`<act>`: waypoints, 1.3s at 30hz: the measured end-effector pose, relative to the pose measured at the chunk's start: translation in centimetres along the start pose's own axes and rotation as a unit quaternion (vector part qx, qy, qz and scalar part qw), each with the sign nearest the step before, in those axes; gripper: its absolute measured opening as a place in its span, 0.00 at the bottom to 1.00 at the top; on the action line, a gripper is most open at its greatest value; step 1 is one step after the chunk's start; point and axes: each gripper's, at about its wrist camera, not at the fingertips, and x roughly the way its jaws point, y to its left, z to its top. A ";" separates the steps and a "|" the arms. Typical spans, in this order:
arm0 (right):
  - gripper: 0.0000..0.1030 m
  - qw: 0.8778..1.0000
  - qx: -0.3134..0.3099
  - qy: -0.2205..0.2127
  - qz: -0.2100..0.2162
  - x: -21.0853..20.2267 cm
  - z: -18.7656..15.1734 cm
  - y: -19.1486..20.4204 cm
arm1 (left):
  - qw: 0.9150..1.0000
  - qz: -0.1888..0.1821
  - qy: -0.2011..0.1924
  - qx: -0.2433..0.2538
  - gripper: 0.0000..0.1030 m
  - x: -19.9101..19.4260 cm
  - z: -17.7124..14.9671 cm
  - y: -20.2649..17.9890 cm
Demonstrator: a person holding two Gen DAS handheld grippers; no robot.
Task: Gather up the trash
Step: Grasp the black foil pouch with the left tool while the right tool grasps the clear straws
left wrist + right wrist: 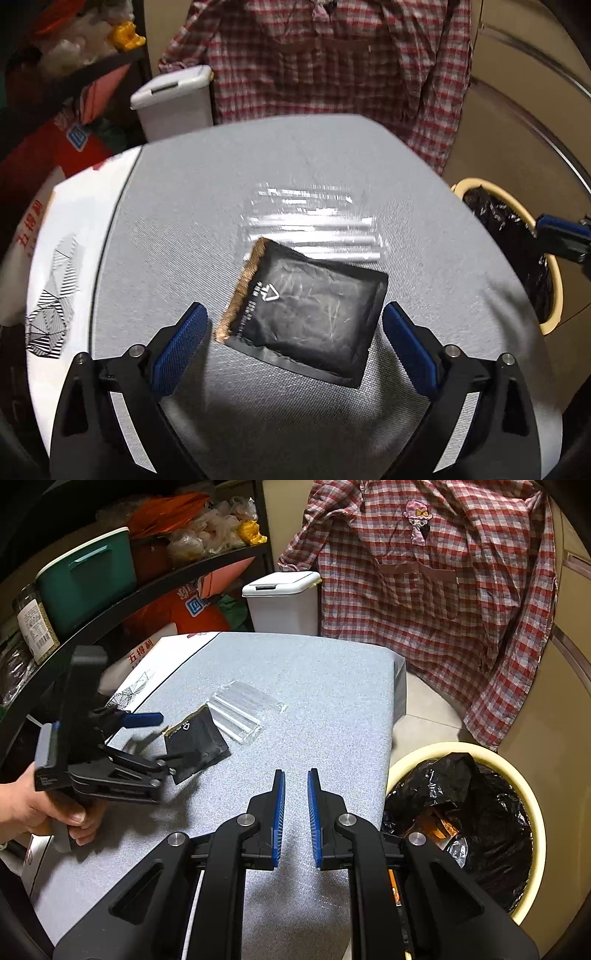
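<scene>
Left wrist view: the left gripper (295,328) has its two blue-padded fingers (181,347) spread wide at the bottom of the frame, one on each side of a single black foil sachet (306,317) with a torn brown edge. The pads do not touch the sachet, which lies flat on the grey surface (424,192). Just above it, at frame centre, lies one clear plastic wrapper (310,225), its lower edge touching or slightly under the sachet. At the right edge stands one cream bin (554,280) lined with a black bag.

Right wrist view: the right gripper (295,812) sits at lower centre, its two fingers (279,812) close together with a narrow gap and nothing between them. The same sachet (199,738) and wrapper (240,709) lie left of centre, with the left gripper (162,738) spread over the sachet and held by a hand (48,808) at the left edge. The bin (532,801) fills the lower right, with orange packaging inside. One white lidded bin (282,602) stands beyond the surface's (314,686) far edge.
</scene>
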 end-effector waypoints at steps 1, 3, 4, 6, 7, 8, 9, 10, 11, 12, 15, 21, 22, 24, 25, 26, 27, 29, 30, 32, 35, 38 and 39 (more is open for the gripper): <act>0.13 1.000 0.000 0.000 0.000 0.0 0.0 0.1 | 1.000 0.005 0.006 0.002 0.90 0.4 0.0 -0.1; 0.13 1.000 -0.002 0.001 0.001 0.2 0.0 0.2 | 1.000 0.018 0.017 0.003 0.90 0.9 0.0 -0.1; 0.13 1.000 -0.002 0.002 0.001 0.3 0.0 0.2 | 1.000 0.018 0.015 0.001 0.90 0.9 0.0 0.0; 0.13 1.000 -0.005 0.005 0.002 0.6 0.0 0.2 | 1.000 0.021 0.012 -0.004 0.86 0.8 0.1 0.3; 0.13 1.000 -0.006 0.006 0.002 0.7 -0.1 0.3 | 1.000 0.027 0.010 -0.002 0.82 0.7 0.1 0.3; 0.13 1.000 -0.008 0.007 0.003 0.9 -0.1 0.4 | 1.000 0.027 0.009 -0.001 0.82 0.7 0.0 0.4; 0.13 1.000 -0.011 0.007 0.003 1.1 -0.1 0.6 | 1.000 0.025 0.007 0.000 0.77 0.6 0.0 0.4; 0.13 1.000 -0.014 0.007 0.005 1.2 -0.1 0.7 | 1.000 0.027 0.003 0.001 0.69 0.4 -0.1 0.4; 0.14 1.000 -0.016 0.005 0.006 1.4 0.0 0.8 | 1.000 0.027 0.002 -0.002 0.68 0.2 -0.2 0.6; 0.20 1.000 -0.016 0.003 0.008 1.5 0.1 0.9 | 1.000 0.025 0.003 -0.009 0.65 0.0 -0.2 0.9; 0.34 1.000 -0.013 -0.004 0.026 1.9 0.3 1.3 | 1.000 0.023 -0.002 -0.011 0.52 -0.5 -0.3 1.4; 0.37 0.998 -0.049 -0.014 0.042 4.9 2.0 3.1 | 1.000 0.009 -0.005 -0.023 0.31 -0.9 -0.8 2.8; 0.37 0.998 -0.052 -0.012 0.044 5.5 2.3 3.3 | 1.000 0.009 -0.005 -0.024 0.25 -1.1 -0.9 2.9; 0.37 0.997 -0.059 -0.010 0.049 6.7 2.9 3.7 | 1.000 0.011 -0.007 -0.023 0.20 -1.3 -1.0 3.0; 0.37 0.997 -0.062 -0.008 0.054 7.2 3.2 3.9 | 1.000 0.008 -0.008 -0.022 0.18 -1.4 -1.0 3.2; 0.37 0.996 -0.066 -0.005 0.057 7.7 3.3 4.2 | 1.000 0.007 -0.009 -0.023 0.17 -1.5 -1.1 3.4; 0.38 0.996 -0.067 -0.001 0.061 8.4 3.6 4.4 | 1.000 0.006 -0.010 -0.024 0.16 -1.6 -1.2 3.6; 0.38 0.995 -0.069 0.003 0.069 9.2 3.8 4.7 | 0.999 0.011 -0.014 -0.026 0.14 -1.9 -1.3 4.0; 0.40 0.995 -0.073 0.006 0.071 9.8 4.1 5.0 | 0.999 0.014 -0.016 -0.029 0.14 -2.1 -1.4 4.3; 0.42 0.994 -0.081 0.012 0.075 10.5 4.1 5.4 | 0.999 0.018 -0.019 -0.038 0.14 -2.4 -1.4 5.0; 0.42 0.993 -0.100 0.024 0.060 11.7 4.0 6.0 | 0.998 0.025 -0.020 -0.054 0.14 -2.6 -1.4 6.0; 0.42 0.993 -0.095 0.034 0.057 12.4 3.9 5.8 | 0.997 0.031 -0.019 -0.066 0.14 -2.7 -1.6 7.1; 0.42 0.993 -0.096 0.035 0.053 12.5 3.8 5.8 | 0.997 0.032 -0.019 -0.070 0.14 -2.7 -1.6 7.3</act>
